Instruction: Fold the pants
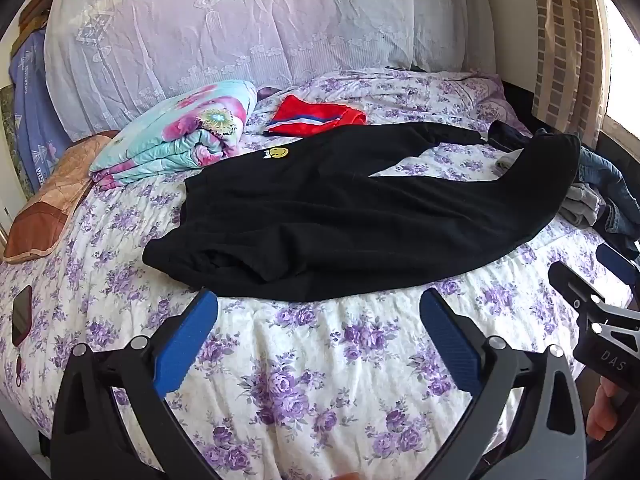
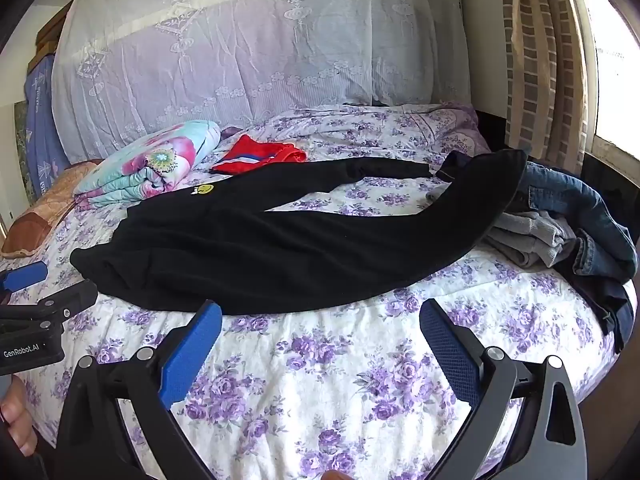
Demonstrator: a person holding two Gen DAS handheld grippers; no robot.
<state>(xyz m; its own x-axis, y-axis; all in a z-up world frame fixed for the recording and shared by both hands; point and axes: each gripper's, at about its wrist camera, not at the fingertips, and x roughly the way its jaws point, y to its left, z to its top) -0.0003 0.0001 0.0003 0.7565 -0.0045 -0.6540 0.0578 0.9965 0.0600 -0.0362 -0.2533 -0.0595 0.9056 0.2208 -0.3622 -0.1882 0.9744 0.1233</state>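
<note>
While both hands hovered at the near edge of the bed (image 1: 320, 360), which was spread with a white sheet printed in purple flowers, the left claw (image 1: 318, 340) pointed steeply down toward the sheet. Its blue-padded fingers (image 1: 188, 344) stood wide apart with nothing between them. The right claw (image 2: 320, 348) tilted down more gently, its jaws equally spread and empty, the pads clear of the cloth.

The black pants (image 1: 340, 216) with a small yellow smiley patch lay flat across the middle of the bed, just beyond both claws. Their waistband lay toward the left and their two legs splayed out to the right. Neither claw touched them.

In the right wrist view the left claw's black body showed white lettering, "GenRobot.AI" (image 2: 21, 350), with a bare hand (image 2: 16, 420) gripping below it. In the left wrist view the right claw's body (image 1: 600, 320) carried the letters "DAS" (image 1: 612, 360).

Beyond the pants' waistband sat a folded turquoise quilt with pink flowers (image 1: 180, 140) and a red garment with blue and white stripes (image 1: 312, 120). At the pants' leg ends lay a heap of blue jeans and grey clothes (image 2: 560, 224). A dark phone (image 1: 22, 314) rested on the sheet left of the pants.
</note>
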